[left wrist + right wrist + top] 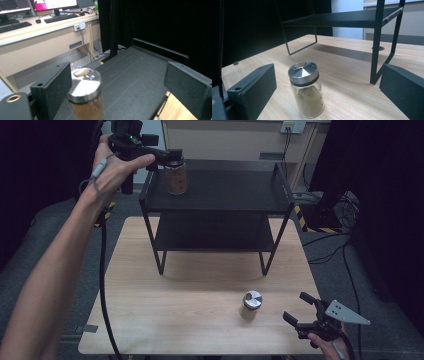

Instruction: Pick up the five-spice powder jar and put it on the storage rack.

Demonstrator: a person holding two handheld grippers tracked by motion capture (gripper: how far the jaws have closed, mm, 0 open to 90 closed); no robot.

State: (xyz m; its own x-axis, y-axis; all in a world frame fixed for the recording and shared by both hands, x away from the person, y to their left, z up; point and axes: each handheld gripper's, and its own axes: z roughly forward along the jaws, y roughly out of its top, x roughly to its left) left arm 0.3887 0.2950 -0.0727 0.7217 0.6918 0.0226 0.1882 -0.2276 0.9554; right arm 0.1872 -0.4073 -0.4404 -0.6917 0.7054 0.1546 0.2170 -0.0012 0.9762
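Jar (176,178) stands at the shelf's (225,192) left edge, and the left gripper (172,159), spread wide, sits close around its lid. A careless pull-back could tip it off. The right gripper (300,310) waits spread too.

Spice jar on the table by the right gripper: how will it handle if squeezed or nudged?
The spice jar looks like clear glass, so probably rigid, smooth and somewhat slippery. It stands taller than wide, so a high push might tip it, and on its round side it could roll. The right gripper is open around it.
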